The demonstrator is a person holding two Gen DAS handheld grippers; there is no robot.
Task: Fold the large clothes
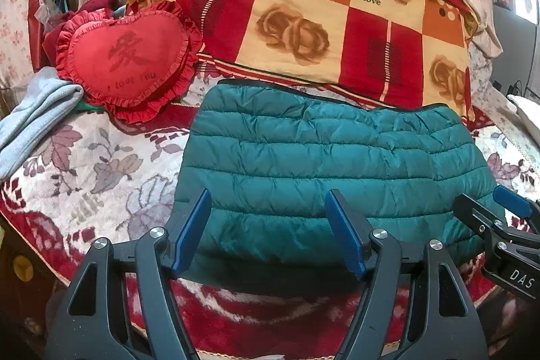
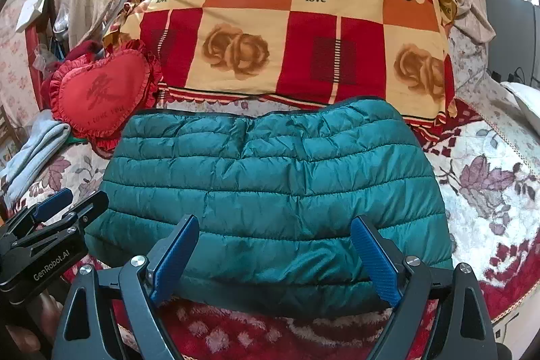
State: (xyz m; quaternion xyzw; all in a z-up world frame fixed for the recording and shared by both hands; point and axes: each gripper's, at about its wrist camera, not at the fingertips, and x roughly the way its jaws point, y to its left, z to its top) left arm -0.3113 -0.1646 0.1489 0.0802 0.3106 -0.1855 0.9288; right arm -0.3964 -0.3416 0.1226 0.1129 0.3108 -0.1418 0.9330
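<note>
A teal quilted down jacket (image 1: 320, 157) (image 2: 270, 184) lies folded into a broad flat rectangle on the floral bedspread (image 1: 101, 177). My left gripper (image 1: 269, 193) hovers over the left half of the jacket's near edge, jaws open, with nothing pinched between the blue pads. My right gripper (image 2: 275, 220) stands wide open over the right half of the same edge, also empty. Each gripper shows in the other's view: the right gripper (image 1: 482, 196) at the right side, the left gripper (image 2: 84, 194) at the left side.
A folded red, orange and cream checked quilt (image 1: 320, 22) with a pillow on top lies behind the jacket. A red heart cushion (image 1: 125, 56) and a pale grey-blue garment (image 1: 33, 120) sit to the left. The bed's front edge runs just below the grippers.
</note>
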